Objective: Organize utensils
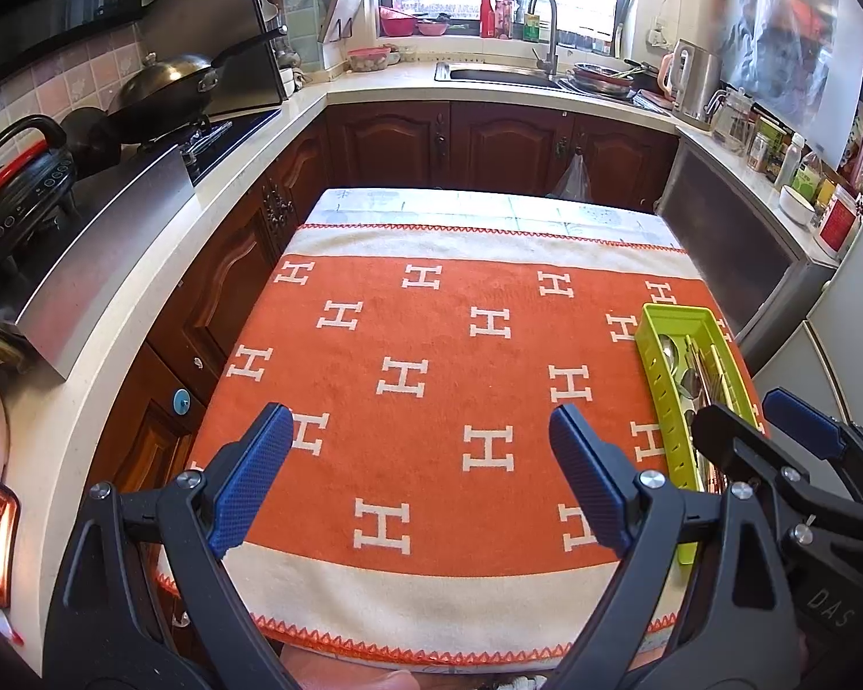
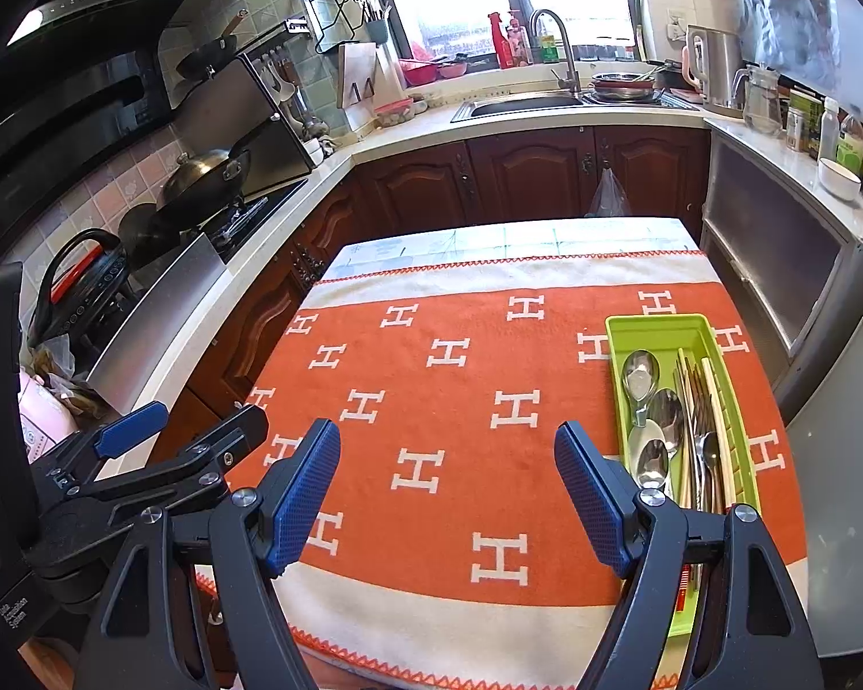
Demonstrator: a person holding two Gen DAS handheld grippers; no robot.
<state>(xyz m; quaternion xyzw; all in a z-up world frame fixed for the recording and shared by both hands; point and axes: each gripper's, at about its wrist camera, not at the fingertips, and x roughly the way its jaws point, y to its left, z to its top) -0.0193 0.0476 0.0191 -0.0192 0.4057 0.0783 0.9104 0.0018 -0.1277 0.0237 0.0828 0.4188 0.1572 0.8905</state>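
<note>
A lime-green utensil tray [image 2: 650, 326] lies on the right side of the orange H-patterned cloth [image 2: 466, 402]. It holds spoons [image 2: 641, 374], chopsticks [image 2: 713, 402] and other metal cutlery. The tray also shows in the left wrist view [image 1: 676, 316]. My right gripper [image 2: 447, 448] is open and empty, above the cloth just left of the tray. My left gripper [image 1: 421, 431] is open and empty, over the cloth's near middle. Each gripper shows in the other's view: the right gripper [image 1: 776, 420] at the right edge, the left gripper [image 2: 172, 420] at the left.
The cloth covers a small table [image 2: 506, 238] in a kitchen aisle. Wooden cabinets [image 2: 529, 178] stand behind and to the left. A stove with a wok [image 2: 201, 178] is at left, a sink [image 2: 518, 103] at the back, a steel unit [image 2: 776, 264] at right.
</note>
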